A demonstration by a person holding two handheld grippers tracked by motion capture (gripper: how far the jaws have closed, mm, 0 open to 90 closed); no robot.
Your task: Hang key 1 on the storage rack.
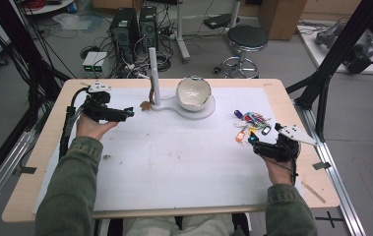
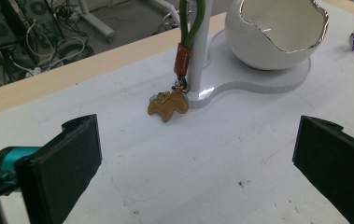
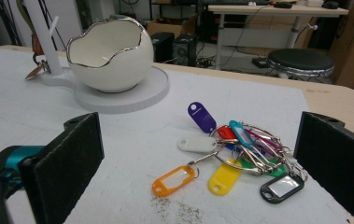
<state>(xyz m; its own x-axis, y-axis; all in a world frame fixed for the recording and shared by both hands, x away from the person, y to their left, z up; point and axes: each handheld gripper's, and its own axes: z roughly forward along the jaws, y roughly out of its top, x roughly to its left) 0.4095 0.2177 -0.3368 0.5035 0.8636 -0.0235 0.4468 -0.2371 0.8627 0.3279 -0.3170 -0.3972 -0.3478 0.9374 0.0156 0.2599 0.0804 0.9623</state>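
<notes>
right gripper (image 1: 251,139) fingers apart, just short of the key tag bunch (image 3: 240,154) lying on desk (image 1: 174,157) right side; left gripper (image 1: 130,112) fingers apart, facing brown charm (image 2: 167,104) by white stand (image 2: 202,56)

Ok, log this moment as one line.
left claw open, facing keychain | right claw open, at key tags | nothing held

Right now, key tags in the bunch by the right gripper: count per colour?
Purple tag: 1
White tag: 1
Orange tag: 1
Yellow tag: 1
Black tag: 1
Teal tag: 1
Total: 6 clearly visible; more red, green and pink bits sit tangled in the rings, not countable.
</notes>
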